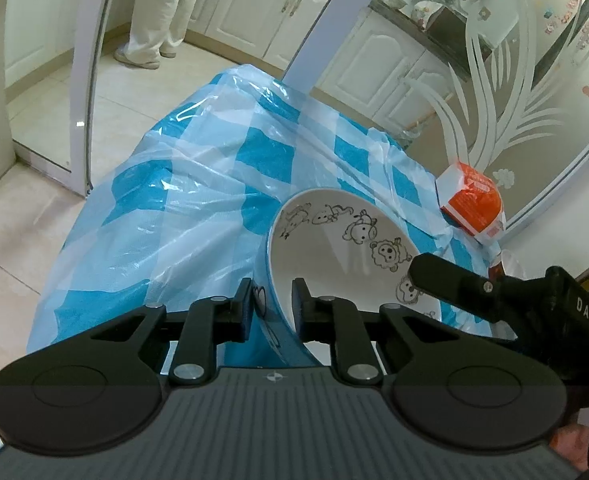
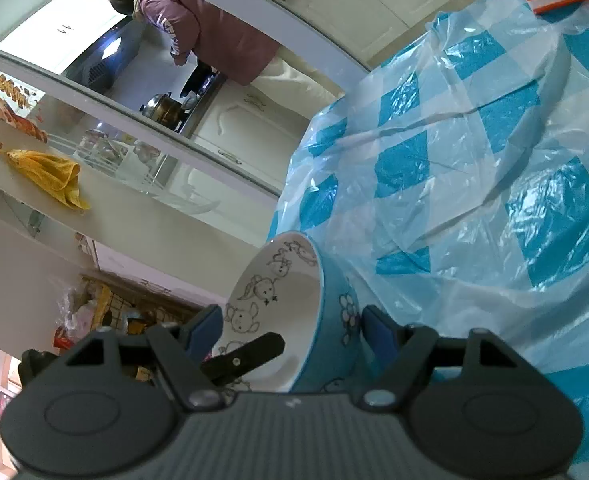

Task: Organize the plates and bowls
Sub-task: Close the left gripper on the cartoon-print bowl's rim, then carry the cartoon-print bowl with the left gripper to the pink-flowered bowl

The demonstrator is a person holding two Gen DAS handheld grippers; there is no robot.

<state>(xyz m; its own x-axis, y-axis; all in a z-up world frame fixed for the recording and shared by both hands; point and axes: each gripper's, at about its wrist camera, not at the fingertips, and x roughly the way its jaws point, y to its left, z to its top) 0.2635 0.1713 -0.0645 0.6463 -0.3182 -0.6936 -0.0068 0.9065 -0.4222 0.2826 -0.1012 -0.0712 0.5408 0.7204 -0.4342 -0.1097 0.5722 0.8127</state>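
Observation:
A bowl (image 1: pixel 334 248), white inside with cartoon animals and blue outside, lies tipped on the checked table cover. My left gripper (image 1: pixel 273 306) is shut on its near-left wall, one pad on the blue outside and one on the white inside. In the right wrist view the same bowl (image 2: pixel 278 300) has its blue wall between the jaws of my right gripper (image 2: pixel 292 328). The right pad sits close to the wall and the left pad stands well off it, over the interior. One finger of the left gripper (image 2: pixel 250 352) shows inside the bowl.
The table (image 1: pixel 214 184) wears a blue-and-white check plastic cover and drops off to tiled floor at the left. An orange-and-white carton (image 1: pixel 472 204) stands at the table's far right by a frosted glass door (image 1: pixel 514 100). A person (image 2: pixel 214 36) stands at the kitchen counter beyond.

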